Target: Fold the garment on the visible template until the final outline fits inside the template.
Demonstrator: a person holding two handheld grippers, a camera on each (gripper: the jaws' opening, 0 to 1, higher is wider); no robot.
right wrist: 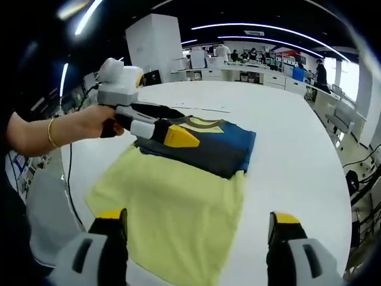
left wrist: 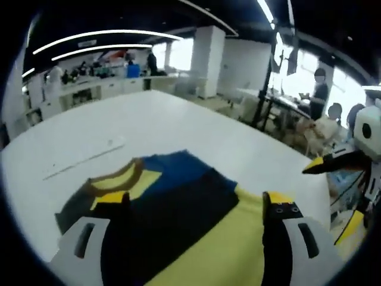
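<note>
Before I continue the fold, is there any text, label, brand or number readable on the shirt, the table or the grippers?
None can be read.
Garment: plain yellow and dark blue panels, no print or tag legible.
White table: no markings legible.
Left hand-held gripper: no lettering visible.
Background shelves and signs: too small and blurred to read.

partly folded garment on the white table

the garment (right wrist: 178, 196) lies flat on the white table (right wrist: 297, 137): a pale yellow lower part spread toward the near table edge, and a dark blue-and-black upper part (right wrist: 208, 146) folded over it on the far side, with a yellow-trimmed collar (left wrist: 116, 176) facing up, toward the table's middle.
</note>
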